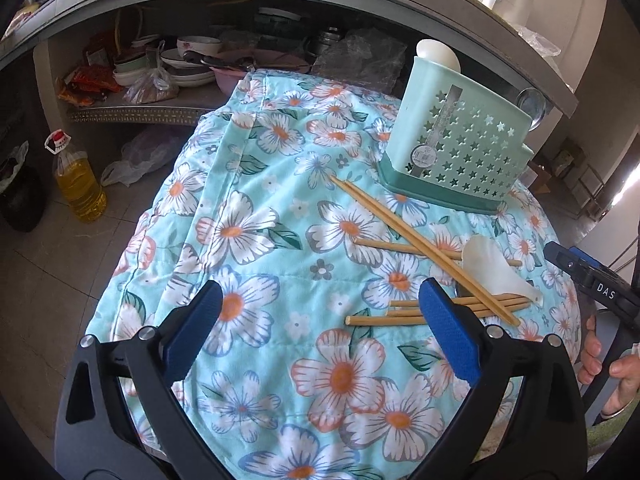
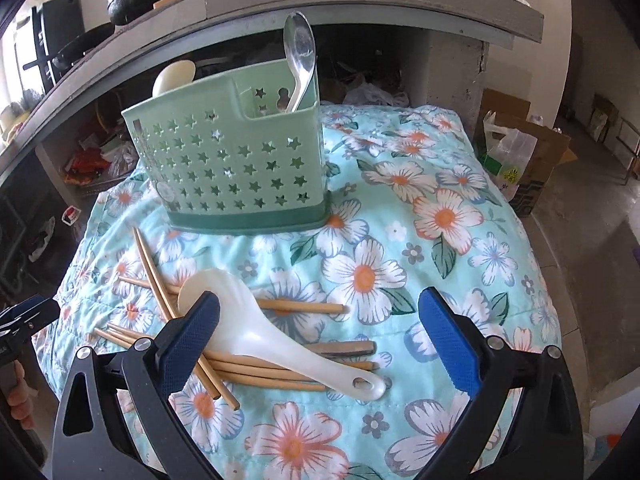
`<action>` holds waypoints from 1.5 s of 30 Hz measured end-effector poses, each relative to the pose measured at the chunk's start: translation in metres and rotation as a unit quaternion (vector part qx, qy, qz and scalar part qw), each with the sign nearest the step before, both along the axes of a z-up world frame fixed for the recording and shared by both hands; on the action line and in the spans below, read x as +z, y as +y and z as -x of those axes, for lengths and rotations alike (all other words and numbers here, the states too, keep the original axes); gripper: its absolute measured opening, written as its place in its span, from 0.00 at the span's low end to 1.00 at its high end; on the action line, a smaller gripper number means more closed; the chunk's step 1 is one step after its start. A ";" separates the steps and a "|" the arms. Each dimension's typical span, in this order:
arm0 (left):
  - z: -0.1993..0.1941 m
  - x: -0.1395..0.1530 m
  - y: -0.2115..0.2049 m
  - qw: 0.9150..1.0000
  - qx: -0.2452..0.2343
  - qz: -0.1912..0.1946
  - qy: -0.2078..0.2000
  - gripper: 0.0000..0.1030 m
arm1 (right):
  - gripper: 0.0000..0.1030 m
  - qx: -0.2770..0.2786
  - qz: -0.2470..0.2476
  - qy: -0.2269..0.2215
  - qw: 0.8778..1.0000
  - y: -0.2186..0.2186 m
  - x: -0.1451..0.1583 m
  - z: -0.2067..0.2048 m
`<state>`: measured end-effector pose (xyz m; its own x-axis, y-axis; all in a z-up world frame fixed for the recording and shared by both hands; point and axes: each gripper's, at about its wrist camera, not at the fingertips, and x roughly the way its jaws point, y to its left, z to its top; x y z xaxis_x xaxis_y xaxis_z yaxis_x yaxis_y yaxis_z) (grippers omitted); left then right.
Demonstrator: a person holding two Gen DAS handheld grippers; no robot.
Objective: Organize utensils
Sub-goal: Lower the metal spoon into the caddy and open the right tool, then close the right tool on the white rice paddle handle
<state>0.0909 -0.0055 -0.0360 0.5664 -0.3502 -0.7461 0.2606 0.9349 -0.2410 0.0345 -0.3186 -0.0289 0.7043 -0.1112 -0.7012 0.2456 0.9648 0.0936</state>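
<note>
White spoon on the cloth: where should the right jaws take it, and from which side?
Grip the white spoon mid-handle, from above, jaws across its width. The handle is narrow and lies on the chopsticks, raised off the cloth; the bowl is wide and rounded.

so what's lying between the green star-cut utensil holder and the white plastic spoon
Only wooden chopsticks and bare floral cloth separate the green star-cut utensil holder from the white plastic spoon, clearest in the right wrist view.
</note>
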 end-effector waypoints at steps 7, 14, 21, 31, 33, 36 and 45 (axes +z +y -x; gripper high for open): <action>0.003 -0.002 -0.009 0.999 -0.023 0.039 0.011 0.92 | 0.94 0.012 -0.087 -0.036 0.995 -0.023 0.008 0.000; 0.003 -0.007 -0.022 0.999 -0.043 0.032 0.005 0.92 | 0.94 0.054 -0.080 -0.037 0.995 -0.035 0.012 -0.010; 0.004 -0.004 -0.026 0.998 -0.056 0.029 -0.019 0.92 | 0.71 0.196 -0.128 -0.002 0.972 -0.032 0.003 -0.038; 0.005 -0.006 -0.024 0.996 -0.075 0.043 -0.028 0.92 | 0.44 0.308 -0.128 0.080 0.939 0.000 -0.037 -0.075; 0.006 -0.006 -0.024 0.996 -0.078 0.044 -0.029 0.92 | 0.42 0.315 -0.122 0.087 0.937 0.004 -0.043 -0.080; 0.007 -0.006 -0.025 0.995 -0.082 0.045 -0.032 0.88 | 0.33 0.322 -0.123 0.104 0.933 0.009 -0.050 -0.084; 0.005 -0.004 -0.030 0.995 -0.084 0.044 -0.030 0.67 | 0.08 0.330 -0.058 0.082 0.939 0.027 -0.045 -0.073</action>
